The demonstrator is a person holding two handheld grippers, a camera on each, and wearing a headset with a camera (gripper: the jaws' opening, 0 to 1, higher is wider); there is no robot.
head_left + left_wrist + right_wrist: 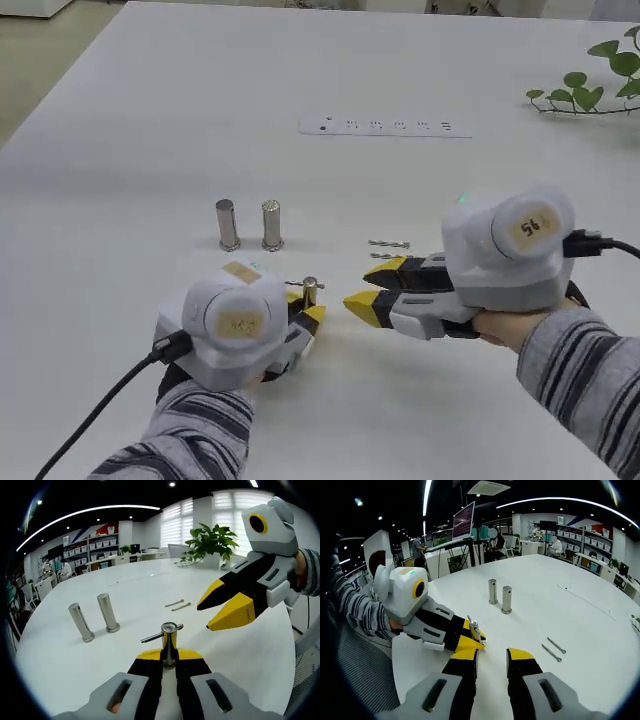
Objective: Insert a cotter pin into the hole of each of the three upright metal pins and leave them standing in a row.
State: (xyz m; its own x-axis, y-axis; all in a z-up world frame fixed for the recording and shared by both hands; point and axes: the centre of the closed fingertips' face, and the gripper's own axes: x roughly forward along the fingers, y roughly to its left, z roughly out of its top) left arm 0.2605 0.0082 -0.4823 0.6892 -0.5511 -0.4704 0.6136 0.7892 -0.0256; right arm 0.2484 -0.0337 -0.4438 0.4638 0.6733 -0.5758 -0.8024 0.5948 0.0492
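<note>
My left gripper (308,312) (170,656) is shut on a metal pin (310,291) (169,642) and holds it upright on the table. A cotter pin (159,635) sits through the hole near its top, sticking out to the left. My right gripper (372,284) (492,656) hangs open and empty just right of that pin, and it enters the left gripper view (206,616) from the right. Two more metal pins (228,224) (272,224) stand upright side by side farther back. Two loose cotter pins (388,244) (554,648) lie on the table.
A white power strip (385,126) lies flat farther back on the white table (120,180). A leafy plant (590,85) reaches in at the far right. Cables trail from both grippers toward me.
</note>
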